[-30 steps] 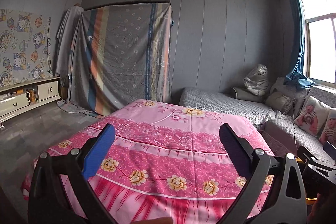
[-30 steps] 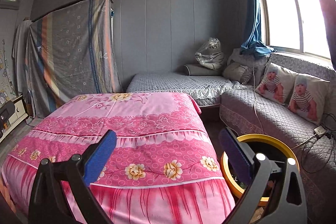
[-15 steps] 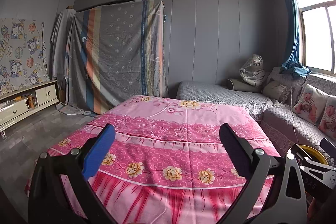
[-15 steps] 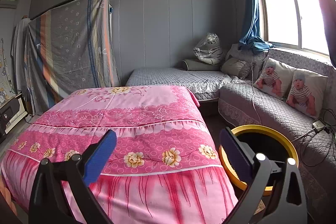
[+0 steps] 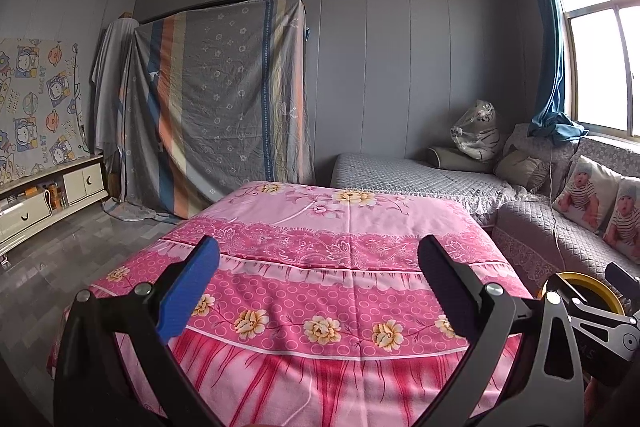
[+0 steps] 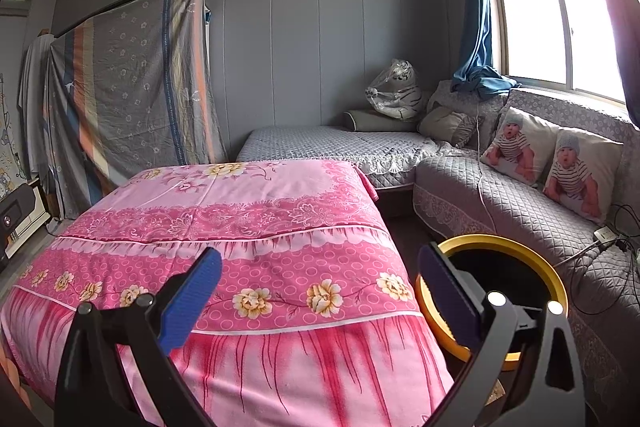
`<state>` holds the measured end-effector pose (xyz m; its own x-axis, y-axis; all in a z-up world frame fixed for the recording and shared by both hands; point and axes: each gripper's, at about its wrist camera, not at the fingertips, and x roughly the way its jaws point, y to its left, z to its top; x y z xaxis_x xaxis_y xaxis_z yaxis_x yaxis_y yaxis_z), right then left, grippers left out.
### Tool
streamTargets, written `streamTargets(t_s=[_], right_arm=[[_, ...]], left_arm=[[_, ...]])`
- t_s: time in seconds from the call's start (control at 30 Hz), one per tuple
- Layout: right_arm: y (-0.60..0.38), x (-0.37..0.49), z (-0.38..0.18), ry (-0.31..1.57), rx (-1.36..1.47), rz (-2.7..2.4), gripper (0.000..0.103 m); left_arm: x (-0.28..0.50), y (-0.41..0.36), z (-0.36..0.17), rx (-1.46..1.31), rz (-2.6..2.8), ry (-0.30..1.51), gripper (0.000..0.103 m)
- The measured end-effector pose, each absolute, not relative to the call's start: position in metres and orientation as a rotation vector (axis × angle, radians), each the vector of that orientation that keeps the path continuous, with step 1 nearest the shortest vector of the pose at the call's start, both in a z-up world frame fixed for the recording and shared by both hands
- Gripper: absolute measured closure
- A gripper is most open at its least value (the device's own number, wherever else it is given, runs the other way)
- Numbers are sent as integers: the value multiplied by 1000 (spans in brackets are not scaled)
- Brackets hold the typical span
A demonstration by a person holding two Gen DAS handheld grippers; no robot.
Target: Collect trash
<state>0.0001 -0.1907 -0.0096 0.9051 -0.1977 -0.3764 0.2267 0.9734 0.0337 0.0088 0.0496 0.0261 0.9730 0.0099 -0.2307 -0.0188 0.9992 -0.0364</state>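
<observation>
The room is bounded by grey panelled walls, and a window [image 6: 560, 27] with a blue curtain [image 6: 476, 27] is seen at the right. A grey quilted sofa [image 6: 520, 195] runs along the far wall and the window side. The middle of both views is filled by a worktop draped in a pink floral cloth [image 5: 340, 267]; no loose trash can be made out on it. A tall frame draped in a striped sheet [image 5: 224, 107] stands at the far left.

The trash bin [image 6: 552, 267], round, black inside with a yellow rim, stands upright on the floor between the pink cloth and the sofa, mouth facing up. A sliver of its rim [image 5: 588, 285] is seen at the lower right of the left wrist view.

Two baby-print cushions [image 6: 556, 159] rest on the sofa. On a cartoon wall sheet [image 5: 36, 107] the word "LUCKY" can be read.

The left hand-held gripper [image 5: 316, 287] is held with jaws spread wide and empty. The right hand-held gripper [image 6: 318, 289] is likewise spread and empty.
</observation>
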Motion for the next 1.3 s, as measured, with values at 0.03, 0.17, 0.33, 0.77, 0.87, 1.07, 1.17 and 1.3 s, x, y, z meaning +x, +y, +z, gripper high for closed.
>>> streamTargets(t_s=[0.03, 0.17, 0.33, 0.77, 0.87, 1.07, 1.17, 1.3], right_arm=[[-191, 0, -10, 380, 79, -220, 8], [-192, 1, -11, 379, 79, -224, 8], [-193, 2, -12, 383, 80, -226, 8], [-194, 5, -16, 399, 83, -228, 8], [-194, 5, -17, 403, 86, -228, 8], [-194, 5, -17, 404, 85, -229, 8], [-194, 5, -18, 409, 87, -230, 8], [-195, 5, -19, 412, 88, -230, 8]], left_arm=[[9, 50, 26, -41, 15, 235, 8], [10, 49, 27, -48, 7, 240, 8], [10, 48, 25, -51, -2, 245, 8], [11, 47, 25, -53, -6, 252, 8], [11, 46, 23, -54, -11, 255, 8], [12, 46, 23, -57, -13, 253, 8], [12, 46, 22, -55, -14, 256, 8], [13, 45, 21, -56, -18, 262, 8]])
